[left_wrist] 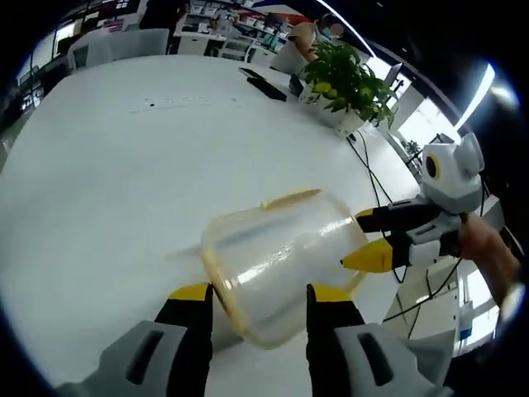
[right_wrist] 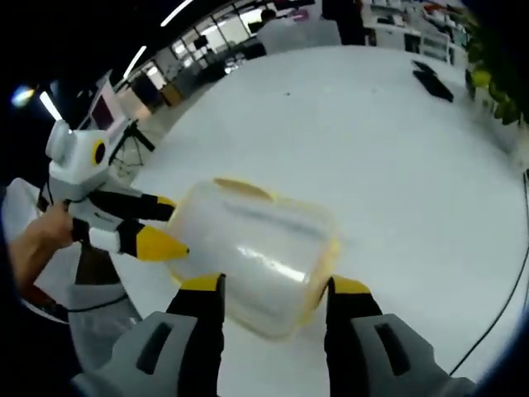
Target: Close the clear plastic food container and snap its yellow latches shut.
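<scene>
The clear plastic container (left_wrist: 277, 256) is tipped on its side over the white table (left_wrist: 124, 165), with its yellow rim (left_wrist: 216, 281) towards the left gripper view's camera and a yellow latch (left_wrist: 291, 197) on top. My left gripper (left_wrist: 260, 294) has its jaws apart at the rim end, and the container's lower part sits between the tips. My right gripper (left_wrist: 365, 237) comes in from the right, jaws apart at the container's far end. In the right gripper view the container (right_wrist: 256, 252) lies before my right gripper (right_wrist: 274, 289), and the left gripper (right_wrist: 164, 223) points at its left end. Contact is unclear.
A potted plant (left_wrist: 347, 83) and flat black items (left_wrist: 264, 84) stand at the table's far side. Cables (left_wrist: 372, 178) run over the table near the right edge. A hand (right_wrist: 41, 236) holds the left gripper. Desks and seated people fill the background.
</scene>
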Available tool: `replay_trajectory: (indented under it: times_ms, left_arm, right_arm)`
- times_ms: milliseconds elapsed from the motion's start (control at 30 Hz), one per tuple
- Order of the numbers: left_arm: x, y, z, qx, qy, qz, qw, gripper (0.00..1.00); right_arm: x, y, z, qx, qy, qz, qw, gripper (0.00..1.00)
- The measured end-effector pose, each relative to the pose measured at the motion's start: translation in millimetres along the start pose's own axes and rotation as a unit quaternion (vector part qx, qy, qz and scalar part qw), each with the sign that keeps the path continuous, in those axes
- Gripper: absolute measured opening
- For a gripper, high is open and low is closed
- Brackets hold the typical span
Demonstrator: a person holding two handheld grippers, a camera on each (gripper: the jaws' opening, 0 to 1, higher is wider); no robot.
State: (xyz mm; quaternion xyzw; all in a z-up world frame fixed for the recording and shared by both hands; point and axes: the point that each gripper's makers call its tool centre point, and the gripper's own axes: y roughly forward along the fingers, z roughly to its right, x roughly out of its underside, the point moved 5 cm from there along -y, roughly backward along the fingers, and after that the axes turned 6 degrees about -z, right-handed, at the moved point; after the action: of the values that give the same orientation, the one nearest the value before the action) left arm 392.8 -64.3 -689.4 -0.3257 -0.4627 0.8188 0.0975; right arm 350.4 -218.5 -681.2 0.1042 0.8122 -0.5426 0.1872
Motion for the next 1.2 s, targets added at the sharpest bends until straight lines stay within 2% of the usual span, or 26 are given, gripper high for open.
replay_trajectory:
  times_ms: [267,467,1200]
  left_arm:
    - [2.0,-3.3,2.2,-0.001,0.003,-0.002,1.0000,0.40]
    - [5.6,-9.0,-3.1,-0.001,0.005,-0.005,1.0000,0.40]
    - [35.6,-45.0,-45.0,-0.011,-0.015,-0.006,0.9998,0.40]
  right_arm:
    - [0.4,0.4,-2.2,0.007,0.007,-0.005,0.9999,0.46]
    - [0.5,4.1,-8.5,0.007,0.009,-0.007,0.9999,0.46]
    - [-3.4,29.5,-60.5,-0.005,-0.007,-0.025,0.9996,0.47]
